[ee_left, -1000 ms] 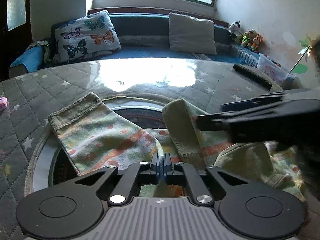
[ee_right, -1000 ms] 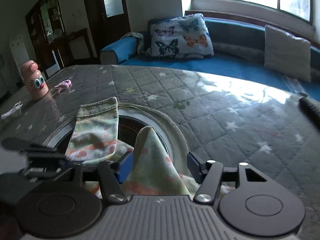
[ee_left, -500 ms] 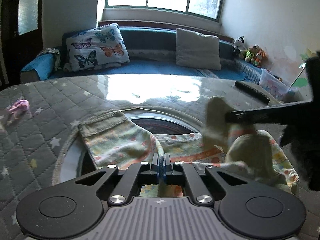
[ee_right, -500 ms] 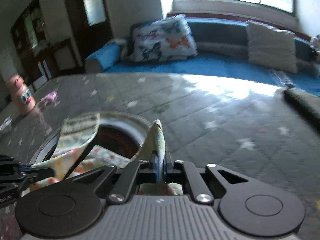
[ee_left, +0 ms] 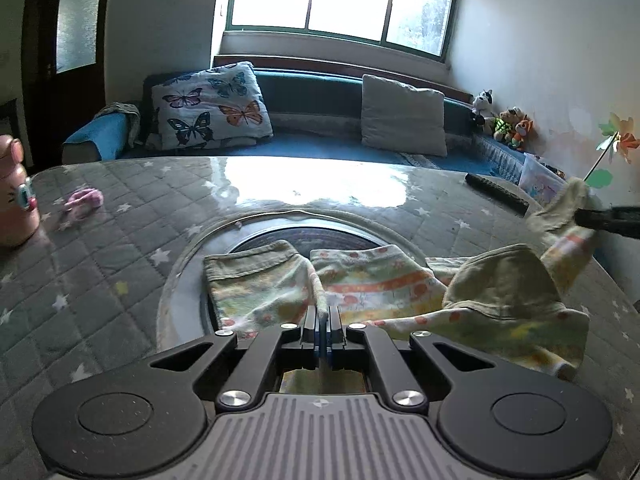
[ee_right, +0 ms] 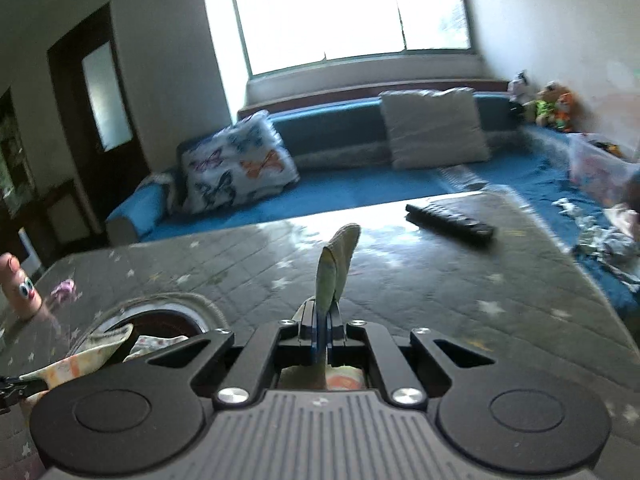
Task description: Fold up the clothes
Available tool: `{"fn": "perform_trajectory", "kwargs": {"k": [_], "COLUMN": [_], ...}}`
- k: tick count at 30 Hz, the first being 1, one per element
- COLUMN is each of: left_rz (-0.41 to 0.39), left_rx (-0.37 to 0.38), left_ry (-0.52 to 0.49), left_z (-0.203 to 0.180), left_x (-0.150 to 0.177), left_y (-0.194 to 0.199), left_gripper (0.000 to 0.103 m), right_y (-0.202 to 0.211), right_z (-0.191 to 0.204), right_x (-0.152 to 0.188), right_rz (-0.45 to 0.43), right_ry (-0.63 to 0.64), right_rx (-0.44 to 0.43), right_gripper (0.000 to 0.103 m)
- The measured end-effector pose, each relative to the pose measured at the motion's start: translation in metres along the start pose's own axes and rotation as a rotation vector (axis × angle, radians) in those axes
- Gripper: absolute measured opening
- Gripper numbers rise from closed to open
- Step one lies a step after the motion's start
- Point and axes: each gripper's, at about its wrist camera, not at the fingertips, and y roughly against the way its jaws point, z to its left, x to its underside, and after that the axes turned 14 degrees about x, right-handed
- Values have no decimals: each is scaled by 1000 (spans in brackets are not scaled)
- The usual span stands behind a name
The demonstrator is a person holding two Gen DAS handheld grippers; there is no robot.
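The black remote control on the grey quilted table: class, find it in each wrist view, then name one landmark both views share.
Left wrist view: black remote control lies far right, near the table's back edge.
Right wrist view: right of centre, on the table's far part.
Shared landmark: butterfly-print cushion on the blue sofa.

The garment (ee_left: 360,284) was soft printed cotton-looking cloth, matt, with a thicker ribbed hem, and both grippers, the left gripper (ee_left: 322,332) and the right gripper (ee_right: 322,334), looked like matt black plastic with shiny metal screw heads and a ridged grey plate. The table cover (ee_left: 120,240) was quilted grey fabric with stars under what looked like a glossy clear sheet throwing window glare. Remote (ee_right: 450,222) was matt black plastic, and the pillow (ee_left: 210,110) was plain woven cloth.
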Motion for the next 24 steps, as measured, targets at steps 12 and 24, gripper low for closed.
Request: {"fn": "perform_trajectory", "kwargs": {"k": [12,24], "left_rz": [20,80], "left_rx": [-15,-31], "left_ry": [17,25], "left_z": [4,13], "left_x": [43,81], "left_y": [47,67], "left_gripper": [3,3], "right_y": [65,91], "right_z": [-73,-139], "right_x": [54,130], "right_rz": [-28,75], "right_ry": [-163,-328], "right_rx": [127,257], "right_gripper": [4,4]}}
